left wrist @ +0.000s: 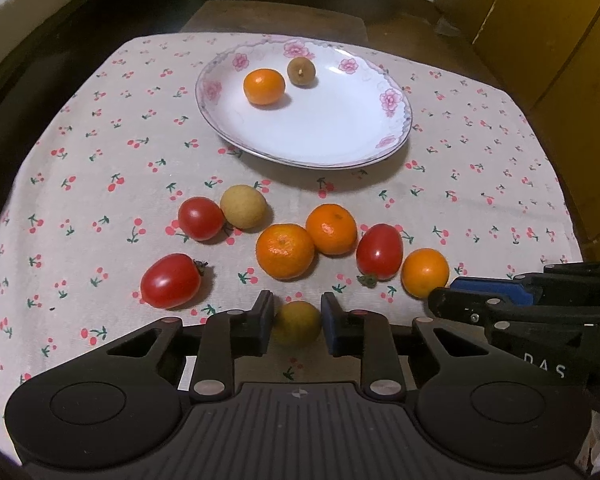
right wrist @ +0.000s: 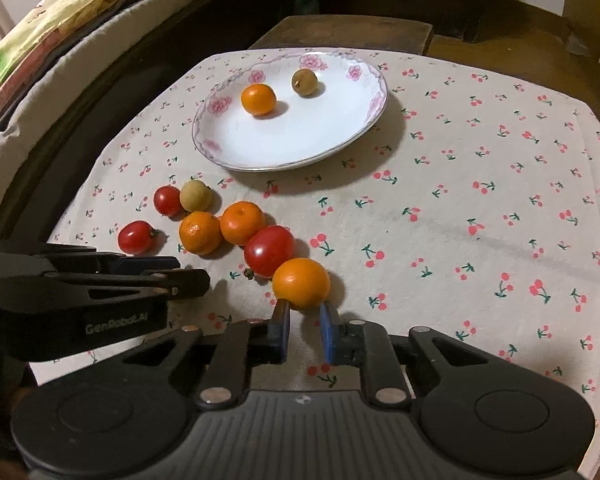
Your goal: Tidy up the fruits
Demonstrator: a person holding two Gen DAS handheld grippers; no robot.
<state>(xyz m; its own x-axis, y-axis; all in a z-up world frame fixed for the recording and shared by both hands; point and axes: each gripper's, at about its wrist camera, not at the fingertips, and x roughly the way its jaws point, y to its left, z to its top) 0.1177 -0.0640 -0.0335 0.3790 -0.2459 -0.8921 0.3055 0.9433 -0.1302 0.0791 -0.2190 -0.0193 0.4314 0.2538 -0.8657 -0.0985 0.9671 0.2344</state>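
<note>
A small, firm, roll-prone longan (left wrist: pixel 297 322) is clamped across its middle by the left gripper (left wrist: pixel 296 312) — the right gripper (right wrist: pixel 303 314), just beside it, is shut on a smooth tangerine (right wrist: pixel 301 283).

Both grippers are matte black plastic with ribbed housings, round side discs and silver rivets. The left gripper (left wrist: pixel 296 318) and right gripper (right wrist: pixel 303 326) carry blue finger pads. Pale lettering reads "GenRobot.AI" on the left one's side.

We count four oranges (left wrist: pixel 285 251): one on the plate (left wrist: pixel 340 148), three on the cloth (left wrist: pixel 80 160) ahead of the grippers. We count three tomatoes (left wrist: pixel 171 281), all on the cloth. We count three longans (left wrist: pixel 243 206): one on the plate, one beside a tomato, one between the left gripper's (left wrist: pixel 297 312) fingers.
</note>
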